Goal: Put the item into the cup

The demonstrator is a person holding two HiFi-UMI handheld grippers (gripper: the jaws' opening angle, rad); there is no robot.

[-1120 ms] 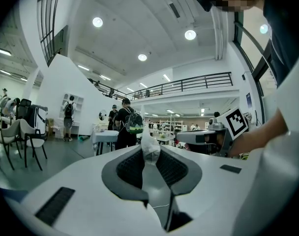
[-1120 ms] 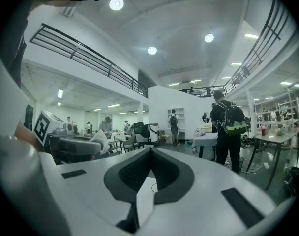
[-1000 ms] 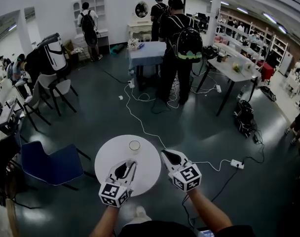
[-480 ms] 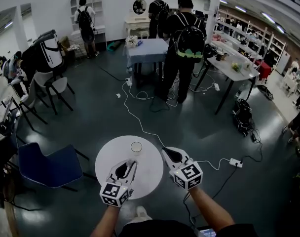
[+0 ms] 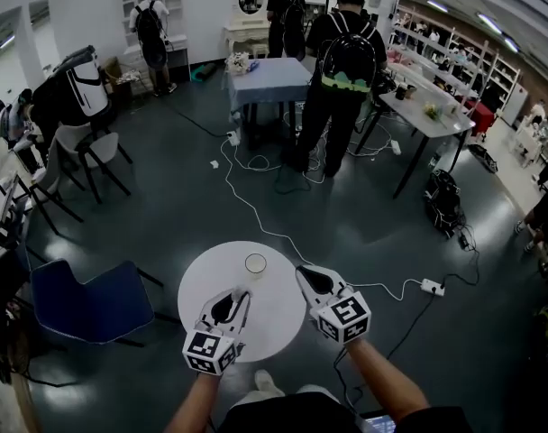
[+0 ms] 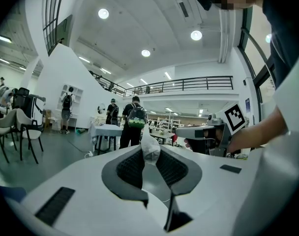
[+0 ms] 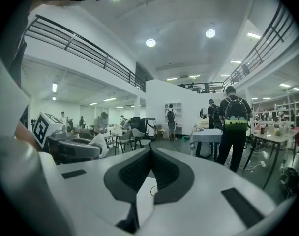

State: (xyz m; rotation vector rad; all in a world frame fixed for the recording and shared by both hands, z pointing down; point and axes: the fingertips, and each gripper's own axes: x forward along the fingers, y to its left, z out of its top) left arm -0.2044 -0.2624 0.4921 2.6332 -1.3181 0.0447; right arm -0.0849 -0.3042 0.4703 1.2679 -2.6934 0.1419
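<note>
Item in left claw, cup near

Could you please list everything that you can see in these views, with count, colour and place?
Round table: one, white, right in front of the person.
Cup: one, clear-looking, on the table's far side.
Crumpled item: one, white, between the left gripper's jaws.
Chair: one, blue, left of the round table.
Cable: one, white, across the dark floor.
Power strip: one, white, on the floor at right.
Cloth-covered table: one, grey-blue, far side.
People with backpacks: three, dark clothes, standing far off.
Left gripper: one, white, shut on the crumpled item.
Right gripper: one, white, jaws together, empty.
</note>
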